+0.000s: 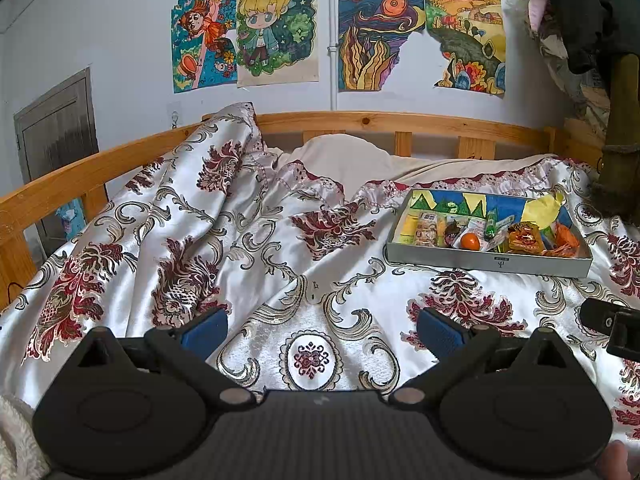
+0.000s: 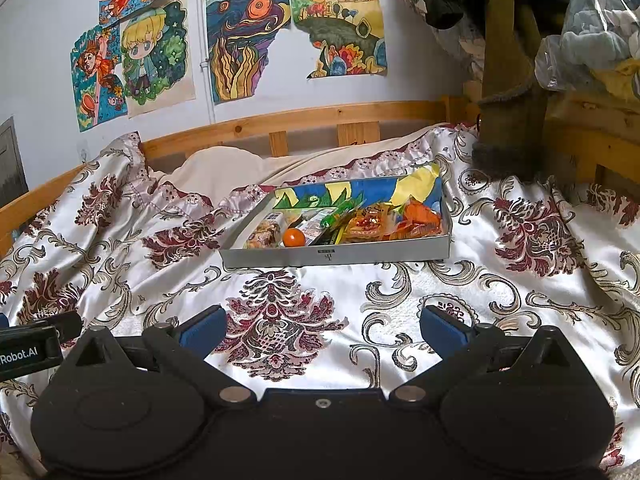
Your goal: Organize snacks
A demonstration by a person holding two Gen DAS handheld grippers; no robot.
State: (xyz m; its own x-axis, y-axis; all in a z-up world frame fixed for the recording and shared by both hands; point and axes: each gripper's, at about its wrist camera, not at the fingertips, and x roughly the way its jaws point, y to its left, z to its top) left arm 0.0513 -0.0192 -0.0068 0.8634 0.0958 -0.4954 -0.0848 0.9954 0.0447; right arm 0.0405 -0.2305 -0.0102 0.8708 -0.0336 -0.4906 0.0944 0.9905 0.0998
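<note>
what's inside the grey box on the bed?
The box holds a small orange, a green tube, orange packets and wrapped snacks at its left end. Whatever lies under that pile is covered.

Both cameras sit low over the bed (image 1: pixel 280 240), each looking forward between its own blue-padded fingers (image 1: pixel 204 330) toward the wooden headboard rail and the wall of drawings (image 2: pixel 236 44). The left view stands further left, so the snack box (image 1: pixel 486 262) lies off to its right, while the right view faces the box almost squarely and seems a little nearer. Both share the bedspread, box, rail and drawings.
</note>
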